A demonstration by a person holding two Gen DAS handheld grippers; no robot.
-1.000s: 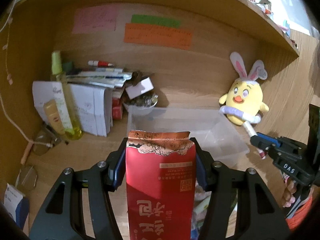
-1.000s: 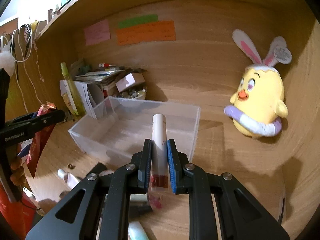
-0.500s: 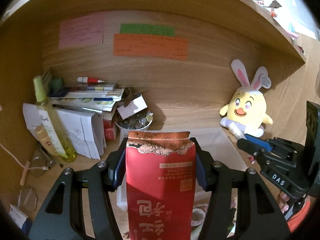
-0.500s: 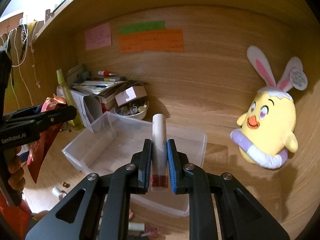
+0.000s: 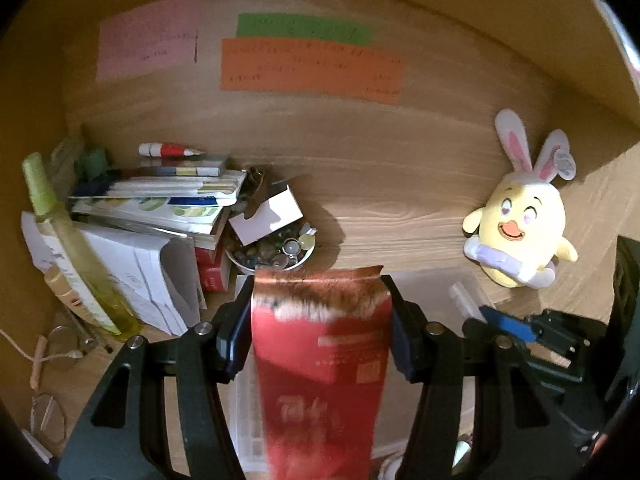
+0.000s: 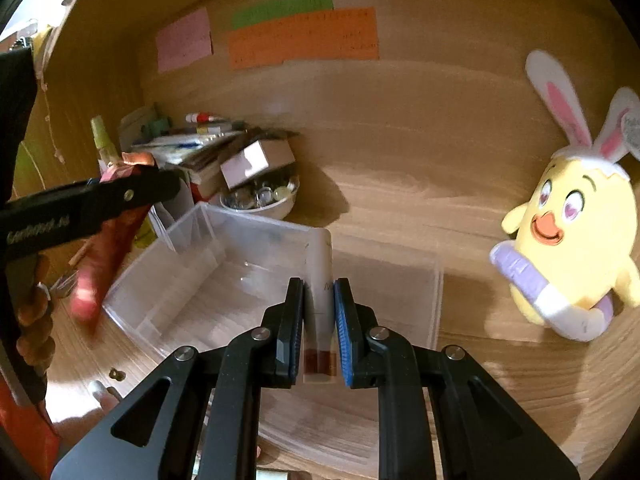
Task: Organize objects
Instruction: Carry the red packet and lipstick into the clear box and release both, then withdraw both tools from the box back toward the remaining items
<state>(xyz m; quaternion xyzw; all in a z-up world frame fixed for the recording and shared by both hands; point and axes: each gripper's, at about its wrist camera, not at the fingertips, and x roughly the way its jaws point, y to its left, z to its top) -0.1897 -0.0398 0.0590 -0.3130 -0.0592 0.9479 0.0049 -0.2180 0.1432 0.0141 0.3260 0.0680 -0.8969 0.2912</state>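
Observation:
My left gripper [image 5: 320, 316] is shut on a red foil packet [image 5: 320, 352] with a torn top, held upright above the desk. The packet also shows at the left of the right wrist view [image 6: 108, 248], beside the bin. My right gripper [image 6: 318, 312] is shut on a white tube [image 6: 320, 276] with a dark red end, held above the near side of a clear plastic bin [image 6: 192, 236]. The bin looks empty. In the left wrist view the bin [image 5: 440, 284] is mostly hidden behind the packet, and the right gripper [image 5: 500, 326] shows at the right.
A yellow chick plush with rabbit ears [image 6: 572, 248] leans on the back wall at the right. A bowl of beads [image 5: 272, 250], stacked books [image 5: 160, 200], papers and a yellow-green bottle [image 5: 76, 256] crowd the left. Small items [image 6: 102, 390] lie on the desk in front of the bin.
Both grippers have moved forward toward the back wall, each keeping its hold. The bin has dropped lower in both views; the tube now hangs over its near side.

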